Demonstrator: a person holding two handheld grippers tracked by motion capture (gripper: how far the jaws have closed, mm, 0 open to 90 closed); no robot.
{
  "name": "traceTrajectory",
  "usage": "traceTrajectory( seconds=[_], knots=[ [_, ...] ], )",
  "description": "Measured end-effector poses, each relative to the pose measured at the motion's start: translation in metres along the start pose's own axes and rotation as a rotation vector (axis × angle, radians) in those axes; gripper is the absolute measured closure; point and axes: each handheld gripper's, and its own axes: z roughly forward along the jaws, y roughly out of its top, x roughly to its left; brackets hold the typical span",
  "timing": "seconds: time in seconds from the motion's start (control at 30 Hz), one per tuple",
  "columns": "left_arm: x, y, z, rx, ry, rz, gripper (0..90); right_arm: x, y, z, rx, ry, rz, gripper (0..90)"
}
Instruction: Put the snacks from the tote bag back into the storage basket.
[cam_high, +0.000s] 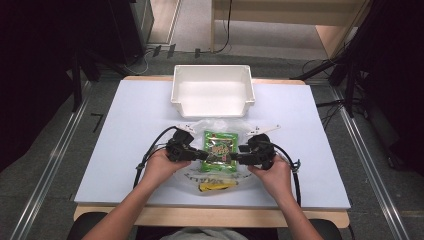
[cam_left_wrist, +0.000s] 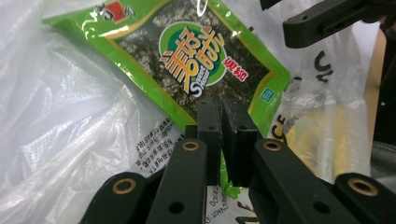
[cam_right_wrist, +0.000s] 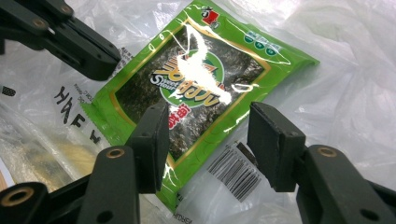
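Left tongs (cam_left_wrist: 220, 114) are clenched on the edge of the green foil seaweed packet (cam_left_wrist: 191, 60), which lies on a crumpled clear plastic bag (cam_high: 197, 175) on the pale tabletop (cam_high: 125, 130). Right tongs (cam_right_wrist: 208, 135) stand released, jaws straddling the packet's opposite edge.

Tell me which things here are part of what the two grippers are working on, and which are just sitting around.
In use:
- green snack packet
- clear plastic bag beneath and around it
- left gripper, shut on the packet's edge
- right gripper, jaws open at the packet's other side

Lying about:
- white bin, apart, farther up the table
- yellow item seen through the bag
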Motion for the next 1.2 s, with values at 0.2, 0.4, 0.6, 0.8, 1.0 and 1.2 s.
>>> traceTrajectory(
  seconds=[0.2, 0.4, 0.6, 0.8, 1.0, 1.2],
  knots=[
    [0.001, -0.001, 0.002, 0.003, 0.006, -0.003, 86.7, 0.001, 0.001, 0.002, 0.000, 0.002, 0.005, 51.4],
    [0.003, -0.002, 0.004, 0.009, 0.004, -0.015, 86.5, 0.002, 0.001, 0.005, 0.006, 0.002, 0.005, 52.0],
    [0.004, -0.002, 0.005, 0.007, 0.002, -0.014, 86.5, 0.002, 0.002, 0.007, 0.010, -0.005, 0.016, 52.8],
    [0.005, -0.003, 0.004, 0.006, -0.003, -0.017, 86.7, 0.002, 0.002, 0.007, 0.006, -0.001, 0.013, 52.8],
    [0.008, -0.005, 0.004, 0.005, -0.011, -0.029, 86.9, 0.003, 0.003, 0.005, 0.000, -0.014, 0.017, 51.9],
    [0.011, -0.007, 0.005, 0.007, -0.017, -0.043, 87.6, 0.004, 0.005, 0.006, -0.002, -0.007, 0.027, 49.7]
  ],
)
